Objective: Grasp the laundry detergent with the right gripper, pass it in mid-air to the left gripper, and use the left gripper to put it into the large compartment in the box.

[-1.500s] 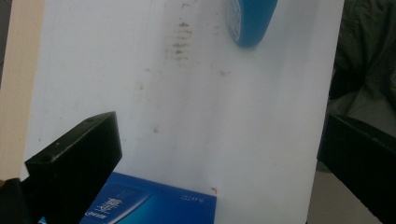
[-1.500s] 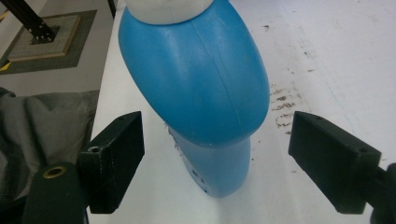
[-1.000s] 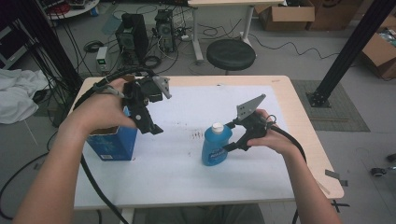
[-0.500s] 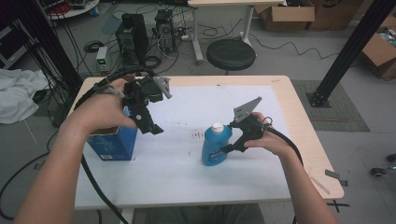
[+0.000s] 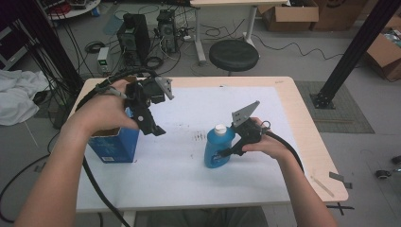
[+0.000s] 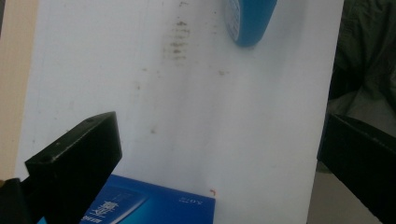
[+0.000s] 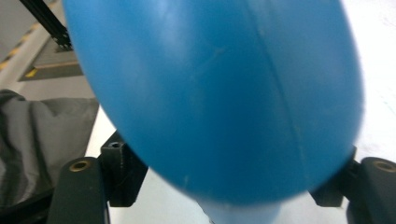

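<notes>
A blue bottle with a white cap stands upright on the white table top, right of the middle. My right gripper comes at it from the right; its jaws have just been closing and now press on both sides of the bottle's body. My left gripper hangs open in the air at the left, tilted down, just above a blue carton. In the left gripper view its two jaws stand wide apart with nothing between them, over the carton's corner and with the bottle's base farther off.
The wooden table edge frames the white sheet, which has dark smudges near the middle. Beyond the table are a black stool, computer cases and cables on the floor. Cardboard boxes sit far right.
The right gripper's jaws have closed in on the blue bottle, which stays upright in the same spot. The left hand and its gripper have not moved.
</notes>
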Motion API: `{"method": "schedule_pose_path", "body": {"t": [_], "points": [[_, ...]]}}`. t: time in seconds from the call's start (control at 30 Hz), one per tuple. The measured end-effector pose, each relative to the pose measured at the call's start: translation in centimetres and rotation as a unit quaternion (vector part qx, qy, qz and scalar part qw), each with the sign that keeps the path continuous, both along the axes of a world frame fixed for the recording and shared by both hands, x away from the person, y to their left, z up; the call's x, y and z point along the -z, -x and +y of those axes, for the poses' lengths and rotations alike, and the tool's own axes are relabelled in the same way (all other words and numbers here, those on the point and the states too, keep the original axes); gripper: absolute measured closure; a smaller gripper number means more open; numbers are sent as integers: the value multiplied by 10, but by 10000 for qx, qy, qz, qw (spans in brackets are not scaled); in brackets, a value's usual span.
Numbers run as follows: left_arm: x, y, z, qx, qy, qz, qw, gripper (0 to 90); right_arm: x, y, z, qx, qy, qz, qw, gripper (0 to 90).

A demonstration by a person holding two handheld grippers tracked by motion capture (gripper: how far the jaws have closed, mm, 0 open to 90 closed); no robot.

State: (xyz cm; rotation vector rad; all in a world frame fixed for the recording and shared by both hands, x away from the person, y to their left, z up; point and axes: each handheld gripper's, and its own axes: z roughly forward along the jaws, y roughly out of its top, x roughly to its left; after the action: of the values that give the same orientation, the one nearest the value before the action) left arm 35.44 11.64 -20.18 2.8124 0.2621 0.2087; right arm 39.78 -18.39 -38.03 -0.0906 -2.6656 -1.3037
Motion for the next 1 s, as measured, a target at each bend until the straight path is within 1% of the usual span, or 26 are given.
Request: {"method": "schedule_pose_path", "body": {"t": [0.13,0.17,0.2,0.23,0.27,0.47,0.57,0.77,1.0], "points": [[0,0,1,1,12,-7,10000,3,2,-1,-1,-49,-70,22,10000,313],[0,0,1,2,15,-6,10000,3,2,-1,-1,-57,-104,27,9999,330],[-1,0,1,3,5,-5,10000,3,3,-1,-2,-84,-144,45,9999,372],[0,0,1,-1,12,-1,10000,3,3,-1,-4,-95,-222,25,9997,401],[0,0,1,-5,22,-8,10000,3,3,-1,-4,-61,-278,-46,9996,408],[0,1,1,12,15,0,10000,3,2,1,-3,22,-391,-201,9990,439],[0,2,2,4,27,-5,10000,3,2,2,-2,42,-422,-296,9987,446],[0,2,2,-3,34,-7,10000,3,3,5,-3,50,-500,-365,9981,449],[0,2,0,15,18,-12,10000,3,2,7,-1,44,-461,-443,9979,449]]}}
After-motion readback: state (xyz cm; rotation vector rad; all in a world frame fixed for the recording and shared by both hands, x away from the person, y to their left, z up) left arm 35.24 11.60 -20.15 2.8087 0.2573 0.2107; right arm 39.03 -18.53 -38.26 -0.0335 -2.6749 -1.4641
